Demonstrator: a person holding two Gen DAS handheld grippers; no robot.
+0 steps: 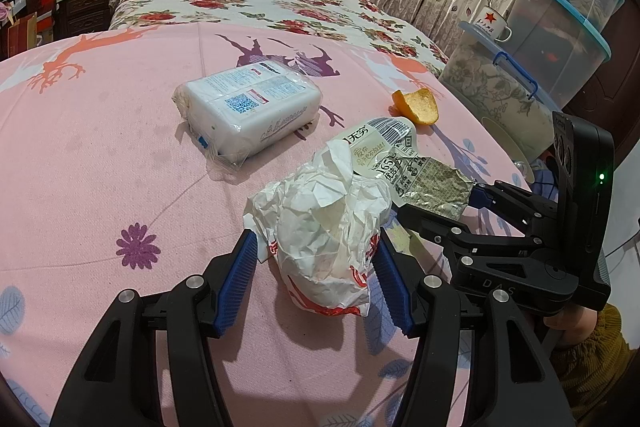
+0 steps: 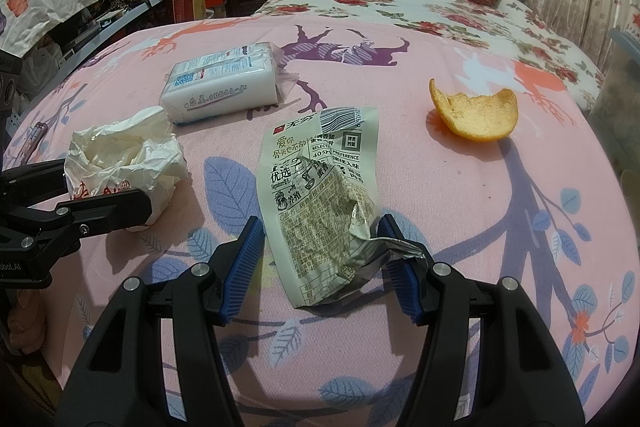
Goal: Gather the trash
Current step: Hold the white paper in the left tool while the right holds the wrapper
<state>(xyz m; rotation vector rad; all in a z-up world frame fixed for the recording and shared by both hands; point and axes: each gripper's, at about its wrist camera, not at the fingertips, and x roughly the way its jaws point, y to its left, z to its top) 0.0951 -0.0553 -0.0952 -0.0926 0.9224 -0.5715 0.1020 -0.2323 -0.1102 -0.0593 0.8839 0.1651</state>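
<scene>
Nearest me, my left gripper straddles the crumpled white paper wrapper on the pink printed bedsheet; its blue pads seem to touch the paper's sides, though I cannot tell whether they truly pinch it. My right gripper brackets the near end of the flattened printed snack bag, with the left pad clear of it and the right pad at its torn foil edge, so it is not squeezed. Farther off lie the orange peel and a sealed white tissue pack, well apart.
</scene>
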